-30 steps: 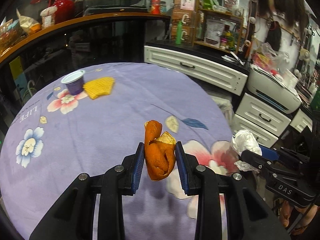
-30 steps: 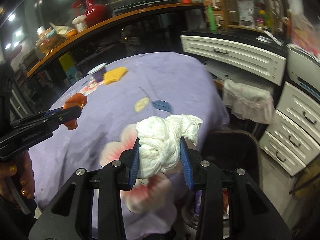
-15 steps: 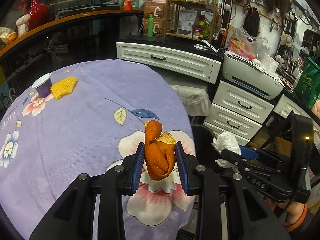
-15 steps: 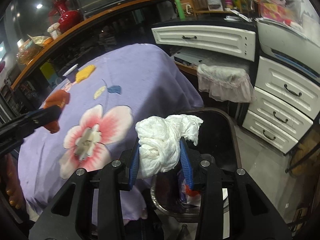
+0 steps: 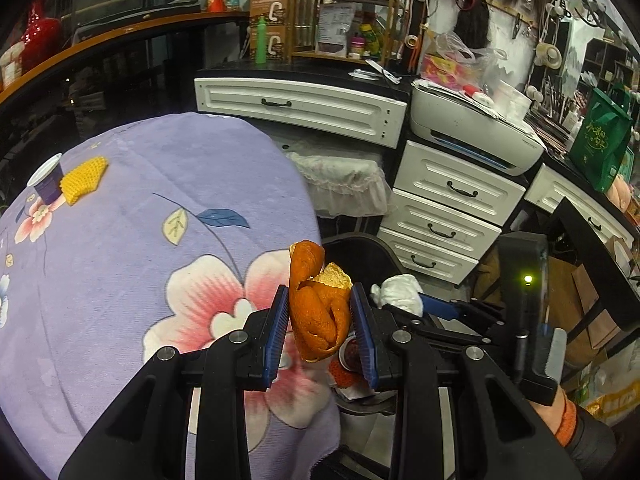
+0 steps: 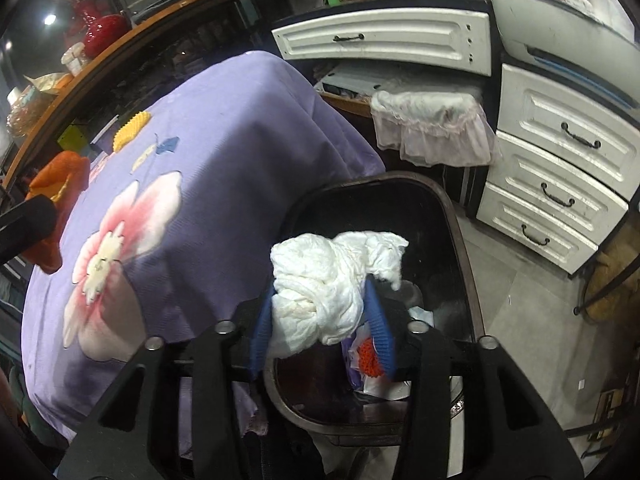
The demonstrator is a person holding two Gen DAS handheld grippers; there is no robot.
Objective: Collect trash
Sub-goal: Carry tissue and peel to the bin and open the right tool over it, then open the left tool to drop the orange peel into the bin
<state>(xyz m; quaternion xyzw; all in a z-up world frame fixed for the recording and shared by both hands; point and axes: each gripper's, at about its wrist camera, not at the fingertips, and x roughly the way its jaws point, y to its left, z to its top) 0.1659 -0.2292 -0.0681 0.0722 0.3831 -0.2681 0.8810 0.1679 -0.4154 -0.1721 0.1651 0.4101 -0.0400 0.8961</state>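
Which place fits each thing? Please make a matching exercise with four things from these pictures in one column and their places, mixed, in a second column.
Things:
1. orange peel
2. white tissue wad
3. purple cup
4. yellow sponge

Places:
A. on the tablecloth, beside the cup
B. in the left gripper
C. near the far table edge, upright
D. above the trash bin, between the opening jaws of the right gripper

Pairs: 1-B, 2-D, 3-C, 4-A
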